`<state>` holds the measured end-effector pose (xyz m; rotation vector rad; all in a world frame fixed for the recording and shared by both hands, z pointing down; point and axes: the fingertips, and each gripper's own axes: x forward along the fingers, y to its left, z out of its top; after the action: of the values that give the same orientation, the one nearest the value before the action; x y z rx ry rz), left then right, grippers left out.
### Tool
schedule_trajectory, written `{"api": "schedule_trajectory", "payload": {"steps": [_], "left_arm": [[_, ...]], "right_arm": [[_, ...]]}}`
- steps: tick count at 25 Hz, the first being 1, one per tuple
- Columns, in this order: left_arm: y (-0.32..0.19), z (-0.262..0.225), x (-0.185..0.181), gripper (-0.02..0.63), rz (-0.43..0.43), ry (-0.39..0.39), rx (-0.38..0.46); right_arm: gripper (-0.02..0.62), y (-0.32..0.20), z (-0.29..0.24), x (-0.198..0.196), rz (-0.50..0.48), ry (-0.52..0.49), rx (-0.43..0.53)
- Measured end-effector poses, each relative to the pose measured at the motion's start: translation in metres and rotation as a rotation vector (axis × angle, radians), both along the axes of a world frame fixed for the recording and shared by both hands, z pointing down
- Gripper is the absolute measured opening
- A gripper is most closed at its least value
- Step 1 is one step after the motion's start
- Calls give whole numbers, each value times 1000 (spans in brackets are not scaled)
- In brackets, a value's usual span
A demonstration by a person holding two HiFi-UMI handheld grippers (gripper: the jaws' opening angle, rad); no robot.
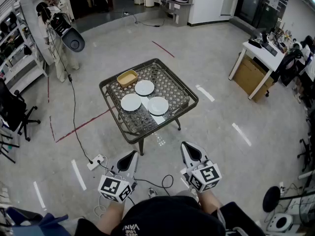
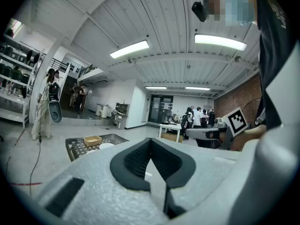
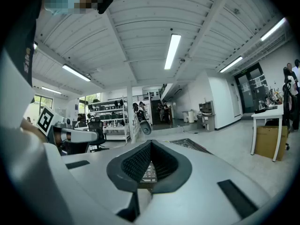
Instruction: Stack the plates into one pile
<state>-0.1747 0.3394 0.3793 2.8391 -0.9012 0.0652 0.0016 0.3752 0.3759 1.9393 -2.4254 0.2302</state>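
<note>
Yellow tray (image 1: 127, 77) on black mesh table (image 1: 176, 86)

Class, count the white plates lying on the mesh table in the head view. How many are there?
3. Far plate beside the tan tray; left plate; right plate. Any beneath these would be hidden.

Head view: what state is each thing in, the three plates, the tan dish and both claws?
Far plate, flat on the table, unstacked.
Left plate, flat, unstacked.
Right plate, flat, unstacked.
Tan dish, upright, looks empty.
Left claw, shut, empty.
Right claw, shut, empty.
</note>
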Motion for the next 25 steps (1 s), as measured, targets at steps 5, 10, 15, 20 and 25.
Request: {"api": "schedule_trajectory", "payload": {"steps": [5, 10, 15, 20, 25], "left_arm": [[-9, 8, 2, 23, 44, 9, -23], [-23, 20, 16, 39, 77, 4, -74], [-45, 33, 38, 180, 86, -30, -118], [-80, 41, 71, 184, 46, -45, -137], [-125, 46, 108, 184, -27, -29, -152]], "right_arm": [[0, -10, 0, -9, -26, -73, 32], [145, -24, 7, -9, -41, -127, 14], [157, -49, 22, 15, -22, -146, -21], [167, -88, 32, 54, -53, -141, -50], [170, -134, 42, 93, -105, -109, -106]]}}
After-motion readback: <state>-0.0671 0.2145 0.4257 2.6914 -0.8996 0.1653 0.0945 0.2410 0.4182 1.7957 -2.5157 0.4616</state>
